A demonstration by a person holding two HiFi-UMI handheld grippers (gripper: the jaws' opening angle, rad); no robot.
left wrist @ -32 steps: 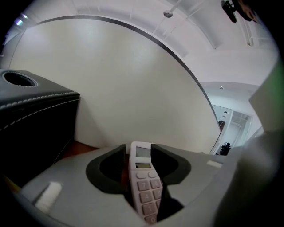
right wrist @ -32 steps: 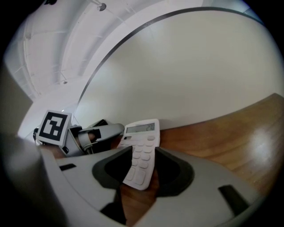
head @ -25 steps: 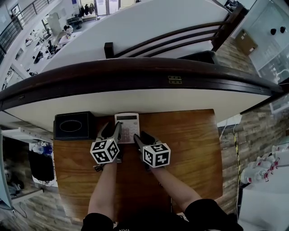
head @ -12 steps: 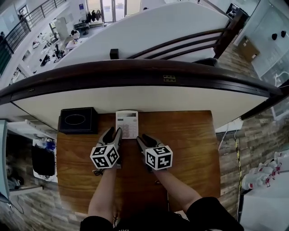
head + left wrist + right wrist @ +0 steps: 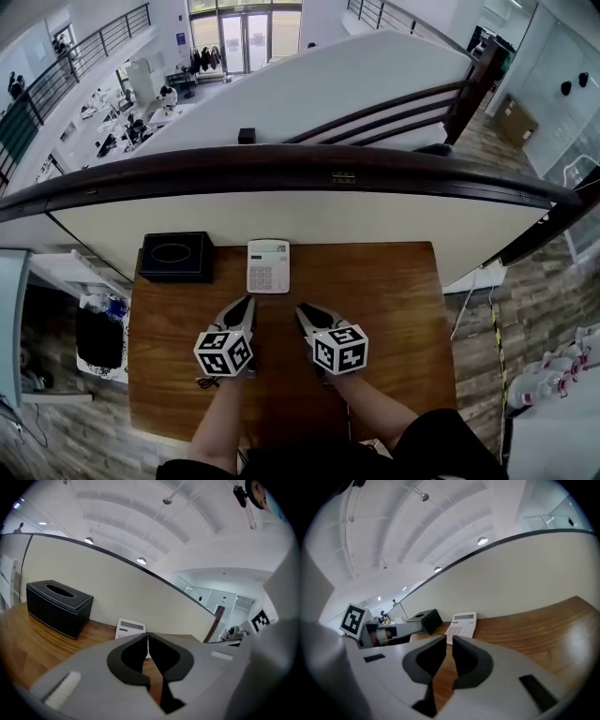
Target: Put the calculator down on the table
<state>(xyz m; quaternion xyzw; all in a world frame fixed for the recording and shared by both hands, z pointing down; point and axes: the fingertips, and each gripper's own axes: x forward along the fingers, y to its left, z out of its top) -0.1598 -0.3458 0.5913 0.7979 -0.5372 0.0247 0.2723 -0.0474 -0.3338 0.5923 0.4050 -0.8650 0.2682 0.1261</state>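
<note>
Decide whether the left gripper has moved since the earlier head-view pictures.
Yes: the left gripper has drawn back from the calculator toward the person, its fingers just closed on nothing.

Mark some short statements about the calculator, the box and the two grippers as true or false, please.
1. The calculator lies flat on the wooden table. True.
2. The left gripper holds the calculator. False: its jaws have just closed on nothing, and the calculator lies apart from it, further ahead.
3. In the head view, the black tissue box stands to the right of the calculator. False: it stands to its left.
4. The right gripper has nothing between its jaws. True: they have just been closing, and only a narrow empty gap remains.
</note>
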